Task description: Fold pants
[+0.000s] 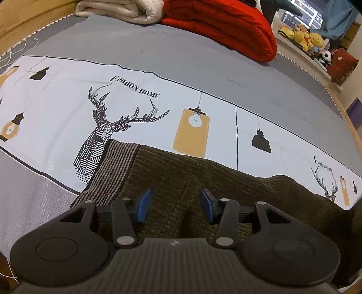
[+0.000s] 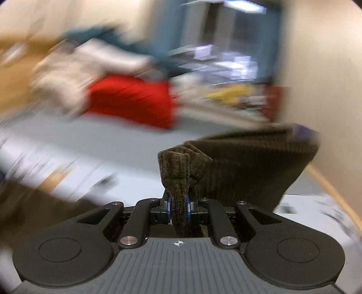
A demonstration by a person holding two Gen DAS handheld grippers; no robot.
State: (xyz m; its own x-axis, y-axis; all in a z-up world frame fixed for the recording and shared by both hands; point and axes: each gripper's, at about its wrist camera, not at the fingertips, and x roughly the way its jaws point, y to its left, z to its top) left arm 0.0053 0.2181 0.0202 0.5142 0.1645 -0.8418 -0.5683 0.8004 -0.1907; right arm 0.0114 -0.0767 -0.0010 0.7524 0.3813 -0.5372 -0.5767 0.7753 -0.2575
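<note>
Location: a bedroom in a home. Evidence: a bed [image 1: 185, 67] with a wooden frame carries a grey sheet printed with a deer head [image 1: 101, 133], lamps and the words "FASHION HOME". Folded blankets, one cream [image 1: 117, 11] and one red [image 1: 226, 24], lie at its far end. A shelf [image 1: 301, 54] beside the bed holds stuffed toys [image 1: 303, 37]. A white cable [image 1: 20, 48] lies near the bed's edge.

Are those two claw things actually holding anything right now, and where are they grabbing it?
The right gripper pinches a bunched fold of the brown pants. The left gripper is open above the pants, holding nothing.
</note>
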